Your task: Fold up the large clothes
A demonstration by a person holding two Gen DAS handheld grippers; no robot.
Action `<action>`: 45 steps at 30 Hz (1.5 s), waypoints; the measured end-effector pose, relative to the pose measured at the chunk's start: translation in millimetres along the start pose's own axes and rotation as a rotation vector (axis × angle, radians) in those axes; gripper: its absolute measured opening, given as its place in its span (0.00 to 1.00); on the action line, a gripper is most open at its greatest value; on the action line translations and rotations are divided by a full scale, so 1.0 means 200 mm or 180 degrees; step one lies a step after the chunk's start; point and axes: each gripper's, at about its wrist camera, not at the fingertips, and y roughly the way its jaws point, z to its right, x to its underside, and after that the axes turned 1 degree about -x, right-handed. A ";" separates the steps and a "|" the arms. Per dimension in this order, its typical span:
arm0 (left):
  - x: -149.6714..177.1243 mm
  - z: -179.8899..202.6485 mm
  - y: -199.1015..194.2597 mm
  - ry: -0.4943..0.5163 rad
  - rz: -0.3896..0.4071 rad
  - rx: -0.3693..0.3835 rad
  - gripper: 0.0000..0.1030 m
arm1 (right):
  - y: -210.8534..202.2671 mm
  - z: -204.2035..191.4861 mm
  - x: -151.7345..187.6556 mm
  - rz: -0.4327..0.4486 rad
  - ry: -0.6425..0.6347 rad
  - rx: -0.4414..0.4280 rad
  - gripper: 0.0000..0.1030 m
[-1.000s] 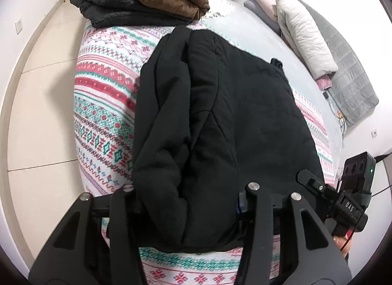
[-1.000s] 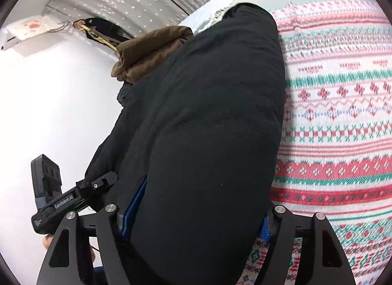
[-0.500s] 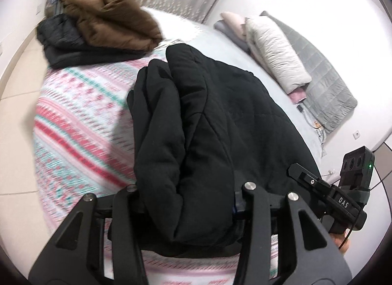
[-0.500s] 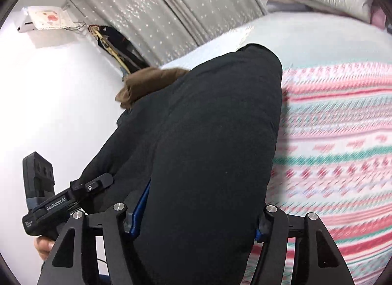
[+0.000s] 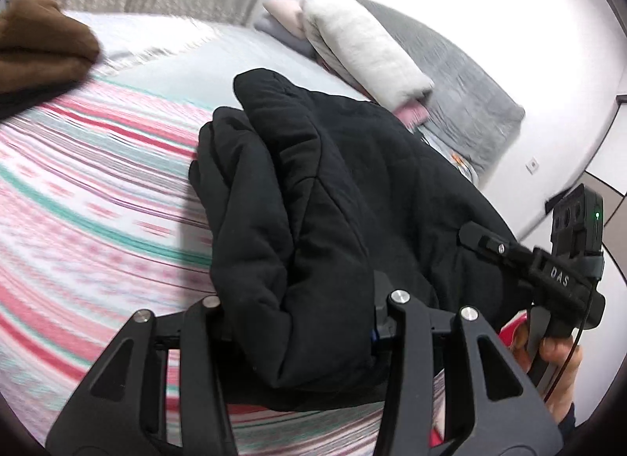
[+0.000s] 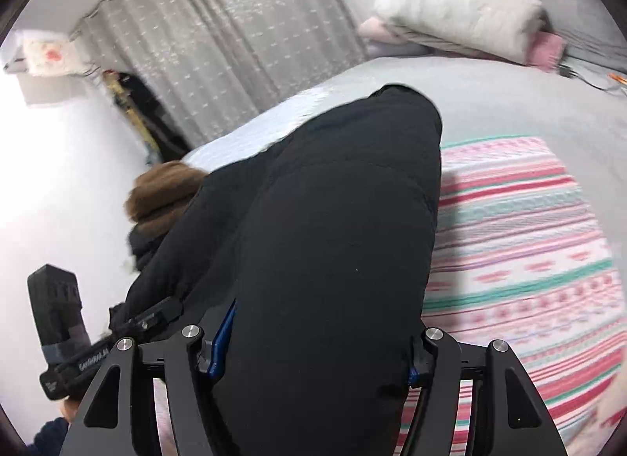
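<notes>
A folded black padded jacket is held up off the striped bed cover. My left gripper is shut on the near edge of the folded bundle, which fills the gap between its fingers. My right gripper is shut on the same jacket from the other side, and the bulk hides its fingertips. Each gripper shows in the other's view: the right one at the right of the left wrist view, the left one at the lower left of the right wrist view.
A brown folded garment lies on a dark one at the far left of the bed; it also shows in the right wrist view. White and pink pillows and a grey quilt lie at the head. A curtain hangs behind.
Both grippers have lifted the jacket bundle and tilted upward; the views now show the pillows, wall and curtain instead of the floor. The grip on the jacket is unchanged.
</notes>
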 end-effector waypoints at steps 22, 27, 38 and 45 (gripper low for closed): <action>0.20 0.09 0.31 -0.0092 -0.0357 0.0165 0.65 | -0.02 0.90 0.10 -0.0382 0.0728 0.0454 0.86; 0.24 0.24 0.18 0.0569 -0.0044 -0.0358 0.65 | -0.23 0.61 0.02 0.0012 0.0101 0.1261 0.86; 0.33 0.20 0.28 0.0654 -0.0547 -0.0536 0.68 | 0.21 0.16 0.32 -0.0750 -0.0840 0.1542 0.86; 0.35 0.21 0.00 0.1182 -0.0337 -0.0910 0.67 | 0.03 0.05 0.29 -0.0341 -0.0291 0.1296 0.85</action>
